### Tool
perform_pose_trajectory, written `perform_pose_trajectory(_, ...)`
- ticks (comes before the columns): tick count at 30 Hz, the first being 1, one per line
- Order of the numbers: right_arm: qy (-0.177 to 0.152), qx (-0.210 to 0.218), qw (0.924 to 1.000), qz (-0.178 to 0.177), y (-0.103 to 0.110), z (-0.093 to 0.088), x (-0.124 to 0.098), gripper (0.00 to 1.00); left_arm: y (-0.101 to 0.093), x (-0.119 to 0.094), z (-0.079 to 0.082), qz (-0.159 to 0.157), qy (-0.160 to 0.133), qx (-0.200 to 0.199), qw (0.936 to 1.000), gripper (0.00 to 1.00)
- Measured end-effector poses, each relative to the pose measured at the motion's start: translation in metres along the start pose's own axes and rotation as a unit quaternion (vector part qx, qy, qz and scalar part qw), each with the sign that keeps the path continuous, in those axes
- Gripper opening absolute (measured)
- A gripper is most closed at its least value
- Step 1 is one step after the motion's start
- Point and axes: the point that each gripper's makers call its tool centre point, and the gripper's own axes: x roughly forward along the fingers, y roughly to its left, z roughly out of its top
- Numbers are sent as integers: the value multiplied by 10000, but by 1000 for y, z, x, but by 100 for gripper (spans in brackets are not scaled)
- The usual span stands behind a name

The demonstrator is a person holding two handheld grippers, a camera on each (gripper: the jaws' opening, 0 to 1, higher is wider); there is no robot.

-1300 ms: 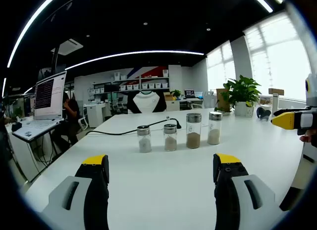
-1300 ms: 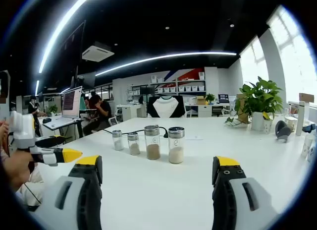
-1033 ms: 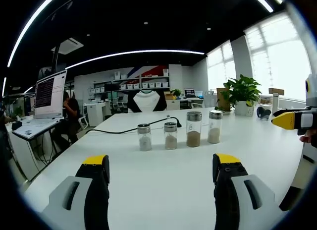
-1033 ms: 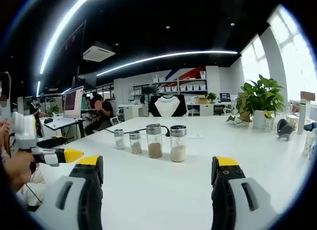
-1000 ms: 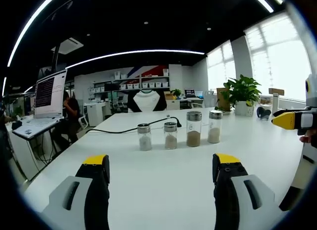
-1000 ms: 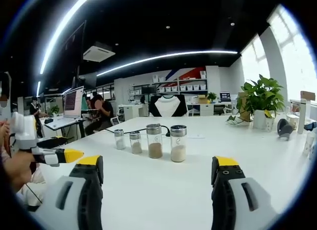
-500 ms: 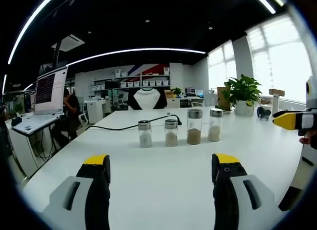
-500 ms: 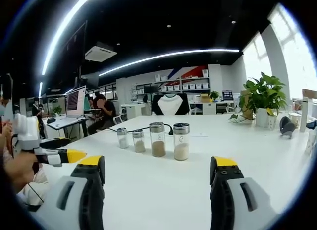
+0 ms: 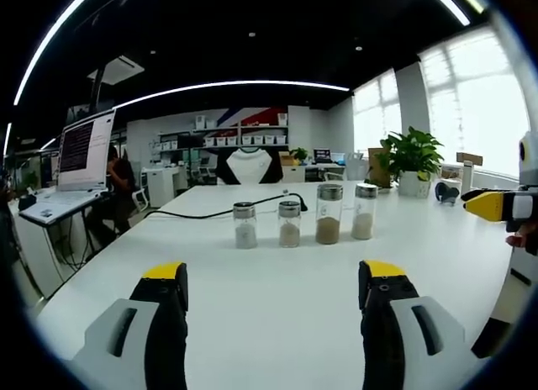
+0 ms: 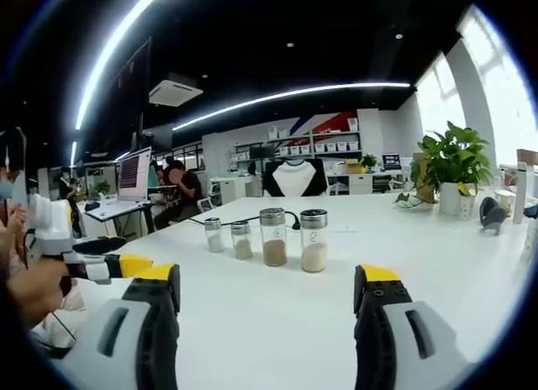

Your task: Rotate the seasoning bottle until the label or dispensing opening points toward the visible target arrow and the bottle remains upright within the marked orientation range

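Seasoning bottles: four clear glass jars with silver caps stand upright in a row near the middle of the white worktop (image 9: 269, 323), none held. In the left gripper view, in order: short jar with pale powder (image 9: 245, 226), short jar with tan powder (image 9: 289, 223), tall jar with brown powder (image 9: 329, 213), tall jar with cream powder (image 9: 364, 212). The same row in the right gripper view: (image 10: 214, 235), (image 10: 242, 239), (image 10: 273, 237), (image 10: 313, 240). Small gaps between neighbours; label facing not readable.

Left gripper (image 9: 269, 281): yellow-tipped jaws spread wide, nothing between them, well short of the row. It also shows at the side of the right gripper view (image 10: 126, 264), held in a hand (image 10: 34, 289).

Right gripper (image 10: 269, 281): jaws likewise apart and empty, near edge of the worktop. Its yellow tip shows in the left gripper view (image 9: 487, 205).

Behind the jars, a black cable (image 9: 202, 213) runs across the worktop. Far corner: potted green plant (image 9: 410, 159). Beyond the worktop's side edge, an open laptop (image 9: 80, 159) and a seated person (image 10: 181, 192).
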Motion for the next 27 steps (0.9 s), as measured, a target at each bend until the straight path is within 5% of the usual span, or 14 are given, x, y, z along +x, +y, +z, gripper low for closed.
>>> perform_pose_trajectory(27,42,-140,9992,384,15,-3,3,76,2,0,-4,11,37,-61,10000,88)
